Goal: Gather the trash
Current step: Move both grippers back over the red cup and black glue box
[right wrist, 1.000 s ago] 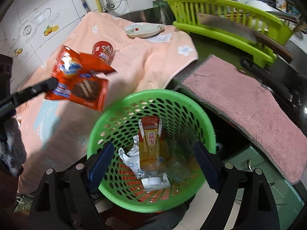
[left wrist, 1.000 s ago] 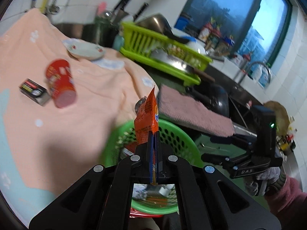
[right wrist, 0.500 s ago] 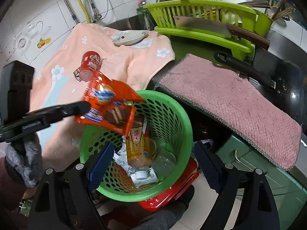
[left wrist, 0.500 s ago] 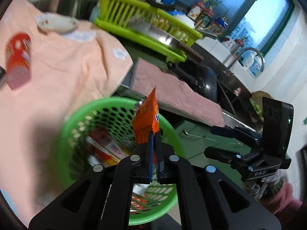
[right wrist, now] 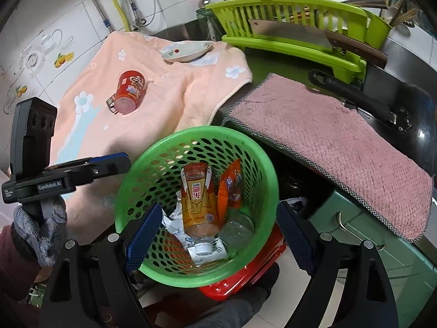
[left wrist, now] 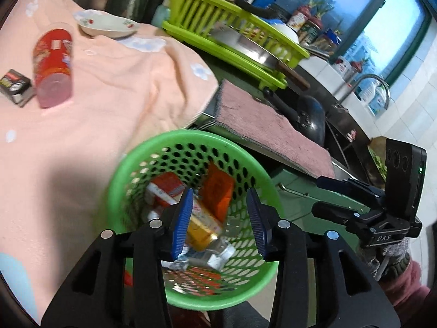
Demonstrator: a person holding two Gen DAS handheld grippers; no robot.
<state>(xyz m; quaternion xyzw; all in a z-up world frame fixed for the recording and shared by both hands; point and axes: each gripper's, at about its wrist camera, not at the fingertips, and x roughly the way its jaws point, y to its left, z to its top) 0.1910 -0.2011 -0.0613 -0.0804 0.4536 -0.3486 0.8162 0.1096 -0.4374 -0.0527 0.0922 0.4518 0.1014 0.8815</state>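
**Trash sits in the green basket, both grippers empty**

Trash is what I am gathering, and my landmark is the green basket [right wrist: 136, 175], standing on a red stool below the counter edge. Largest thing beyond the basket is the peach towel [left wrist: 90, 90] spread on the counter, up and to the left of it. To the upper right of the basket lies a pink mat [right wrist: 327, 142], and further back a lime dish rack [right wrist: 295, 46] with a cleaver in it. On the towel, well apart from the basket, a red cup [left wrist: 53, 65] lies on its side with a small dark box [left wrist: 15, 86] just beside it; a white dish [left wrist: 106, 24] sits further back.

Inside the basket I see an orange-labelled bottle [right wrist: 198, 194] lying neck down, an orange wrapper [right wrist: 230, 186] leaning on the wall to its right, and crumpled foil [right wrist: 172, 222] under them.

My left gripper [left wrist: 218, 218] hovers over the basket, its jaws opening, nothing between the pads. My right gripper [right wrist: 218, 235] has its jaws spread wide on either side of the basket's near rim, pinching nothing.
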